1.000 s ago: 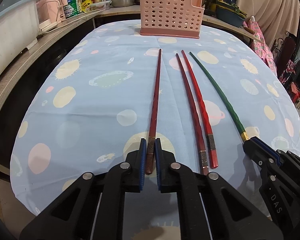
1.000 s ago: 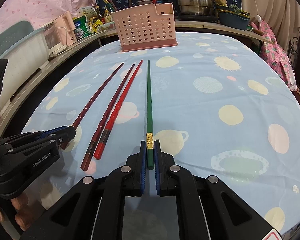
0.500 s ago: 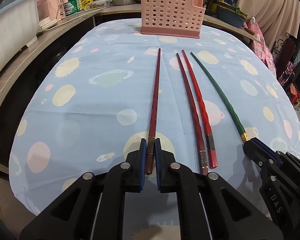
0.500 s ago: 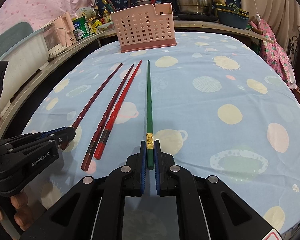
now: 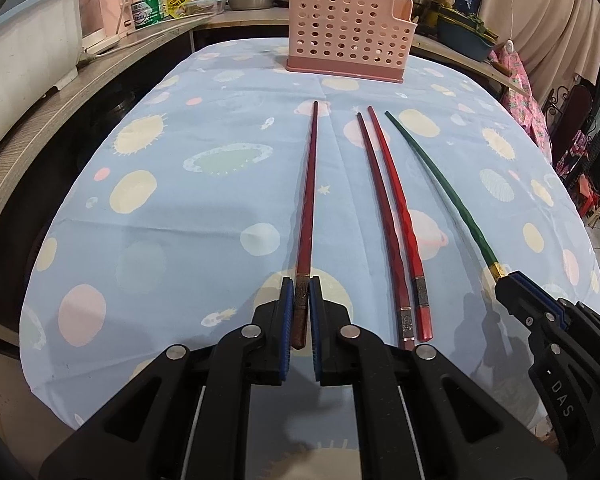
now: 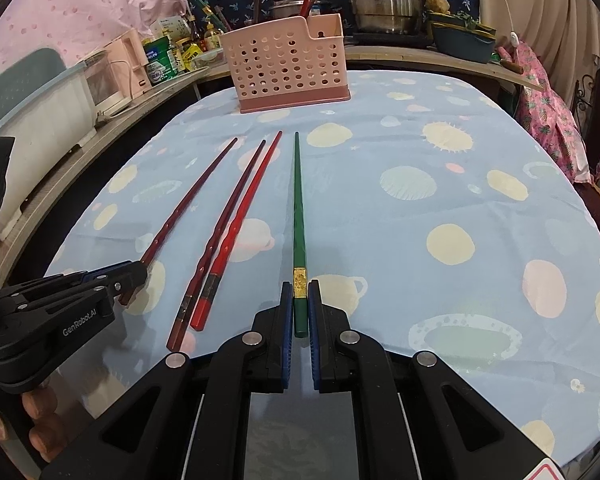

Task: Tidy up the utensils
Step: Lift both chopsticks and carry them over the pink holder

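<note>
1. While both tools sit low over the near edge of the tablecloth, the left gripper has its jaws drawn in narrow on the butt end of a dark red chopstick, the blue pads flanking its metal band.
2. The right gripper is likewise pinched narrow on the butt of the green chopstick, just behind its gold band.
3. Each held stick runs straight ahead of its jaws, long axis in line with the fingers, tip pointing away toward the pink perforated utensil basket.
4. The basket stands upright beyond the far tips, dead ahead of the left jaws and ahead and slightly left of the right jaws; a clear gap of cloth lies between tips and basket.
5. Between the two grippers lie two loose chopsticks, a dark red one and a brighter red one, parallel and untouched.
6. My reading: the left hand sits marginally better lined up, and either stick must be lifted and tipped upright before dropping in.
</note>
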Available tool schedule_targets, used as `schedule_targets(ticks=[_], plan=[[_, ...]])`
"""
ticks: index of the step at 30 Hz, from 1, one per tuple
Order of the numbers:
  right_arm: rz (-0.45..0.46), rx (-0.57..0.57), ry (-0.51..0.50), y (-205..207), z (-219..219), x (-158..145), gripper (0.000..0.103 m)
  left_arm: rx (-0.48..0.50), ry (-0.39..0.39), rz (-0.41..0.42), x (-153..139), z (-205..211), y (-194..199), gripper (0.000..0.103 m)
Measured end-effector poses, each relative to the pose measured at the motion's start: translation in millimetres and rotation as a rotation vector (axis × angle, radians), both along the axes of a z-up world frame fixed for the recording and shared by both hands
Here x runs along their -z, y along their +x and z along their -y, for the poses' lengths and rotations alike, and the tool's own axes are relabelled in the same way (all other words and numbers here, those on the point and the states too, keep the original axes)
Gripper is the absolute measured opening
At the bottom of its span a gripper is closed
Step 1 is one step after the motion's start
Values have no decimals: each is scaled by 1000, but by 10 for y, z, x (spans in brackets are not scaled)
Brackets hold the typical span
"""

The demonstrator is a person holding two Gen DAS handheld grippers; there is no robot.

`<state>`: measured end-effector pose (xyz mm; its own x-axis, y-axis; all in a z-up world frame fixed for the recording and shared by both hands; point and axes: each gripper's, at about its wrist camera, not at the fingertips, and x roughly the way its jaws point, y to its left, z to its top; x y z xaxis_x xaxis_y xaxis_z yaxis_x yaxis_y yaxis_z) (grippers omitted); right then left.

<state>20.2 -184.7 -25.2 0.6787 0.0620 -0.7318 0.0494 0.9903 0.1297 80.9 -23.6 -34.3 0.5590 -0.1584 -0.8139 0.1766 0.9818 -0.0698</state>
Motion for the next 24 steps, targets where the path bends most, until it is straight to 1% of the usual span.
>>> schedule_targets(ticks=[8, 15, 19, 24], plan=[[-3, 0, -22, 53, -14, -99, 7, -14, -7, 4, -79, -56, 56, 8], [27, 6, -17, 93, 34, -265, 7, -22, -15, 34, -265, -89, 125, 8], [60, 18, 13, 140, 125, -447, 7, -28, -24, 63, -424, -117, 194, 7], [130, 31, 21, 239, 239, -770, 7, -36, -40, 109, -697, -151, 346, 7]])
